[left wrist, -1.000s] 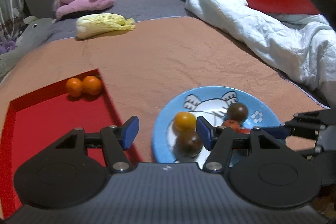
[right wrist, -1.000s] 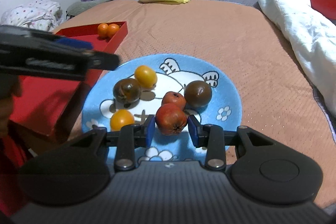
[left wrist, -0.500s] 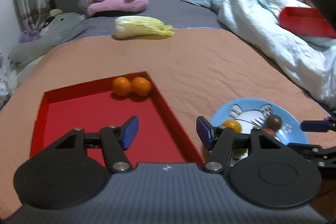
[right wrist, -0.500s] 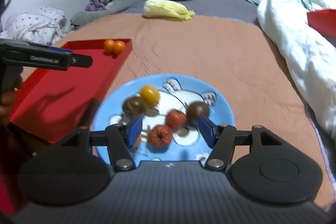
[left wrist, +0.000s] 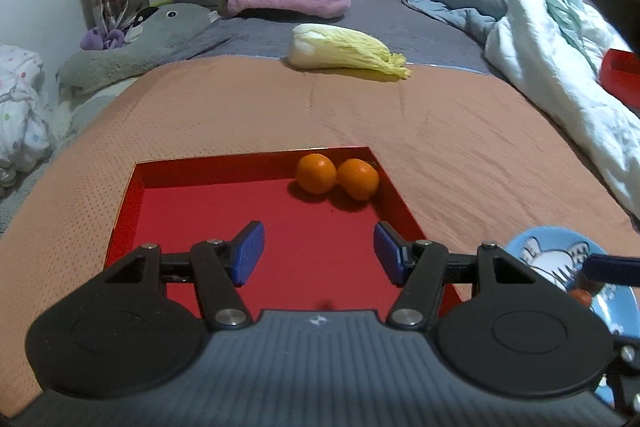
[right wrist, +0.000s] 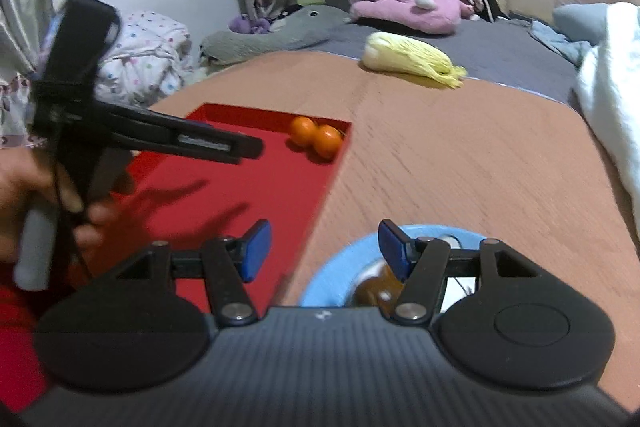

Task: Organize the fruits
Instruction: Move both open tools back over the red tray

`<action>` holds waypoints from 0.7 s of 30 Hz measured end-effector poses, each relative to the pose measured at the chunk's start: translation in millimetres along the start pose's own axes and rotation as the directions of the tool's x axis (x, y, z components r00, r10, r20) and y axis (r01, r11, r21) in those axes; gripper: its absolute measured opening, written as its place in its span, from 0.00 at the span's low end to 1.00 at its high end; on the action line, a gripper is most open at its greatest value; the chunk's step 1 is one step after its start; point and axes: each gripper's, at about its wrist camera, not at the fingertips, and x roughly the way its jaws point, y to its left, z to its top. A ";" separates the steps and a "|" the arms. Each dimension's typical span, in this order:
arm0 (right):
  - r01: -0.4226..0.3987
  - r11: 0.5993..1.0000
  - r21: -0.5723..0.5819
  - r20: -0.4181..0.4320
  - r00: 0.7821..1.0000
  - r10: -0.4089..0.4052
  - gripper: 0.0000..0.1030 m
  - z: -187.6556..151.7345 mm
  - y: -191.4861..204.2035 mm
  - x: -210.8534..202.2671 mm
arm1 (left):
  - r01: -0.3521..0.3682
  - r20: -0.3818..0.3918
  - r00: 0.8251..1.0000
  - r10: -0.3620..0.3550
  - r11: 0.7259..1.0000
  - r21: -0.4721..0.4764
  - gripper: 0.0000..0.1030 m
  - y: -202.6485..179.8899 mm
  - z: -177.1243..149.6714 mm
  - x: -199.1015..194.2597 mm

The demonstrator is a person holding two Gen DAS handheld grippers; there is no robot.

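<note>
Both the left gripper (left wrist: 318, 253) and right gripper (right wrist: 324, 249) gape wide and empty, 2 oranges (left wrist: 338, 179) sit in the tray's (left wrist: 192, 167) far corner, so remaining plate (right wrist: 336, 267) fruit could roll off if nudged.

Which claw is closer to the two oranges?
Left. The left claw hangs open over the red tray, with the oranges just ahead in its far corner. The right claw is open too, farther back, at the blue plate.
</note>
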 end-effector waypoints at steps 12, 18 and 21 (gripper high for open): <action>-0.005 0.998 -0.070 -0.018 1.000 0.003 0.60 20.4 16.5 37.2 | 0.038 -0.020 0.999 -0.040 0.998 -0.055 0.63 21.2 29.1 58.1; -0.008 0.993 -0.115 -0.035 0.999 0.004 0.60 22.8 29.2 54.2 | 0.070 -0.020 0.997 -0.073 0.992 -0.104 0.62 26.9 39.7 81.4; -0.002 0.988 -0.152 -0.036 0.999 -0.004 0.60 22.8 35.5 58.9 | 0.075 -0.032 0.996 -0.079 0.989 -0.124 0.60 30.5 42.9 95.0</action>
